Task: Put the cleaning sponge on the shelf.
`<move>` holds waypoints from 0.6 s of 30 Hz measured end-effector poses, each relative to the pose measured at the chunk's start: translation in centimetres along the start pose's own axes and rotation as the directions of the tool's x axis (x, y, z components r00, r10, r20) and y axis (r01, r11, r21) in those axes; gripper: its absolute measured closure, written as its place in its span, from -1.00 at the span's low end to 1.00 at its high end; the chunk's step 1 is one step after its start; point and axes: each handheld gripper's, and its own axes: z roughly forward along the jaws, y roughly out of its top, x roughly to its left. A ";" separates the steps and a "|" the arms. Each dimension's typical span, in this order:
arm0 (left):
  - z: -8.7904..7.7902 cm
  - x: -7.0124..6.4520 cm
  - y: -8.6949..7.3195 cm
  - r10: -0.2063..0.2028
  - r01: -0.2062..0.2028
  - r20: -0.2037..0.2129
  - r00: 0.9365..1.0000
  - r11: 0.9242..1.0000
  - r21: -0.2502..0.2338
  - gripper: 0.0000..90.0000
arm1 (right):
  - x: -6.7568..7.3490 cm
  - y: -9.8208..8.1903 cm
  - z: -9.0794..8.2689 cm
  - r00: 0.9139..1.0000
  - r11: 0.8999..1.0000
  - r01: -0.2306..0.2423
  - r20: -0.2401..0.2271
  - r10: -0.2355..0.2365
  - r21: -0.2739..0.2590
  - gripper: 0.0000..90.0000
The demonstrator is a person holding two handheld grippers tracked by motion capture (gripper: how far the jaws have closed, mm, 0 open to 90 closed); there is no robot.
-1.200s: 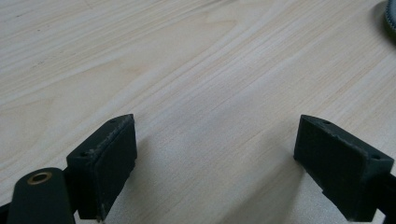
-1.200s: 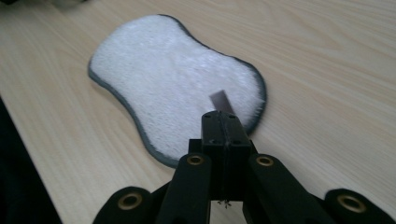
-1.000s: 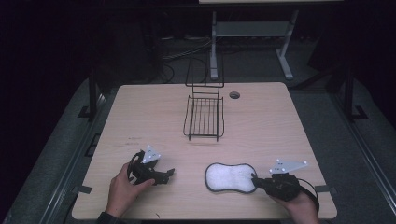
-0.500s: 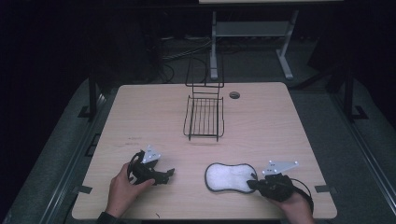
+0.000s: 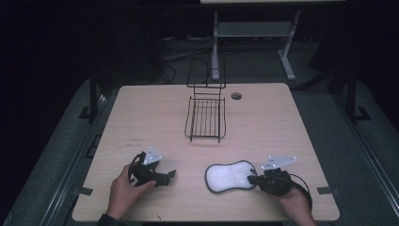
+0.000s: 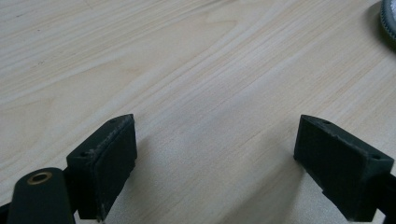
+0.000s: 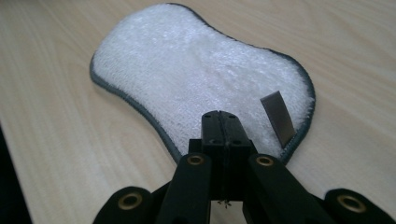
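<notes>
A white fluffy pad (image 5: 230, 176) with a dark rim lies flat on the near right of the wooden table (image 5: 150, 108). My right gripper (image 5: 251, 179) lies at the pad's right end. In the right gripper view its jaws (image 7: 220, 115) are pressed together, tips over the near edge of the pad (image 7: 196, 70), beside a small grey tab (image 7: 278, 116). My left gripper (image 5: 170, 175) rests on the table left of the pad. Its jaws (image 6: 215, 154) stand wide apart over bare wood, with the pad's rim (image 6: 390, 18) at the far corner.
A black wire rack (image 5: 205, 120) with an upright back stands at the table's middle, farther off. A round cable hole (image 5: 236, 96) sits near the far edge. A hand holds each gripper at the near edge.
My right gripper has crept a little to the left, toward the pad. The left gripper and the pad have stayed put.
</notes>
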 end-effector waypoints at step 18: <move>0.0 0.0 0.0 0.000 0.000 -0.002 1.000 1.000 0.001 -0.73 | -2.9 1.8 1.4 0.996 0.999 -0.023 0.083 0.025 -0.027 1.00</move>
